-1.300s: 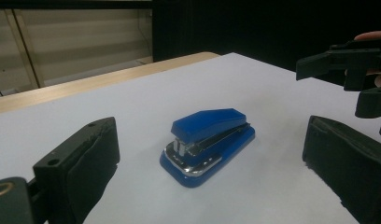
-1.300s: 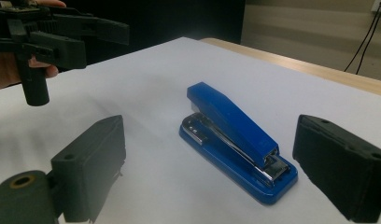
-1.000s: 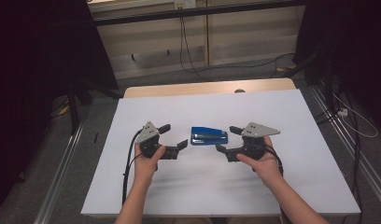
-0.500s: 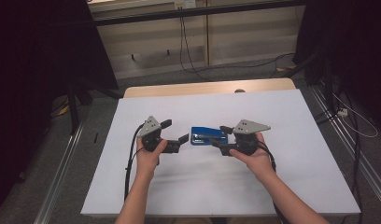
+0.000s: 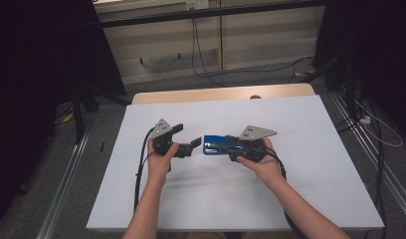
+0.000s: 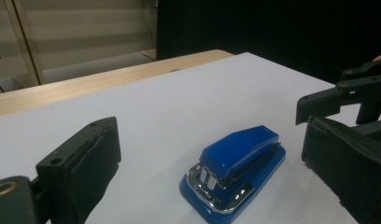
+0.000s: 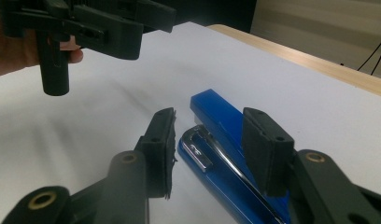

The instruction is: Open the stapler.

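From the high view, both my hands are out over the white table top (image 5: pixel 300 189). My right claw (image 5: pixel 230 144) sits right over one end of the glossy blue plastic stapler with a chrome metal mouth (image 5: pixel 213 144), so the stapler pokes out past its tips toward my other hand. My left claw (image 5: pixel 189 139) points at the stapler's free end from the other side, just short of it, not touching as far as I can tell. There's a strip of light wooden table edge (image 5: pixel 211 94) beyond both claws.

Left gripper view: my left claw (image 6: pixel 226 163) is wide apart, one black pad down low on one side, the other on the far side, and nothing is pinched. The stapler (image 6: pixel 237 161) lies flat on the table ahead of and between those pads, chrome mouth facing me, clear of both. My right claw (image 6: pixel 347 93) shows just past the stapler's back end.

Right gripper view: my right claw (image 7: pixel 212 140) has just been closing, and the stapler (image 7: pixel 221 140) is between the jaws. Its blue body runs lengthwise down the gap. The pads look close on each side, but I can't tell if they're actually pressing yet. My left claw (image 7: pixel 132 23) hangs above the table beyond the stapler.
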`<state>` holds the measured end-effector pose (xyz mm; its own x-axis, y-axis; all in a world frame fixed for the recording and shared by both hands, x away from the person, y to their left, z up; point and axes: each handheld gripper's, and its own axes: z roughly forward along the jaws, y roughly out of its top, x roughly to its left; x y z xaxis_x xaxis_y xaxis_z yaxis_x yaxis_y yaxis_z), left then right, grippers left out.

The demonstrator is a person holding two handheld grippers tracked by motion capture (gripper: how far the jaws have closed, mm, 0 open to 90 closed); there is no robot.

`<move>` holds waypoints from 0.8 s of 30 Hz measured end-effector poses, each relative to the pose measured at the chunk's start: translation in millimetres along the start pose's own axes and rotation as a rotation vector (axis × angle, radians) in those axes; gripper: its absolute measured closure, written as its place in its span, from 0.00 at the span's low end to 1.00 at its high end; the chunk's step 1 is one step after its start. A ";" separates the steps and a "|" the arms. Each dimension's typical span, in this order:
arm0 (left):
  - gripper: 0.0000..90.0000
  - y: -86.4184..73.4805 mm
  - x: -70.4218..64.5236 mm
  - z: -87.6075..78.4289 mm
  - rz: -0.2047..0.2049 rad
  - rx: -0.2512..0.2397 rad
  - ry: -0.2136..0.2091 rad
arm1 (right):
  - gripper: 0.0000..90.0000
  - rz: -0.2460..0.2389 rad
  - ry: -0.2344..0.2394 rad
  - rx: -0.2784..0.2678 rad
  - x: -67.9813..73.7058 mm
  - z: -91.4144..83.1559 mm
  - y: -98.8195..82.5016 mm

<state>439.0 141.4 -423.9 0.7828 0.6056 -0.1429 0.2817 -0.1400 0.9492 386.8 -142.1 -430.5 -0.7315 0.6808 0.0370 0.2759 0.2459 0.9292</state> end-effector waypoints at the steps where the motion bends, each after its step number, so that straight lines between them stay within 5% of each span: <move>1: 0.05 0.0 0.0 0.0 0.000 0.000 0.000 | 0.66 0.003 0.004 0.002 -0.2 1.6 0.3; 13: 0.05 -0.6 8.1 9.6 -0.006 0.016 0.019 | 0.85 -0.030 0.025 0.042 -4.0 20.2 3.4; 18: 0.05 -2.1 8.0 11.1 0.001 0.035 0.020 | 1.00 -0.056 0.037 0.088 -3.3 30.3 3.3; 24: 0.05 -3.3 8.8 11.6 0.001 0.046 0.026 | 1.00 -0.103 0.041 0.137 -2.3 39.7 0.1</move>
<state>451.3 138.2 -431.6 0.7689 0.6251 -0.1342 0.3068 -0.1765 0.9353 413.2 -116.2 -445.2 -0.7844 0.6191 -0.0382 0.2784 0.4065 0.8702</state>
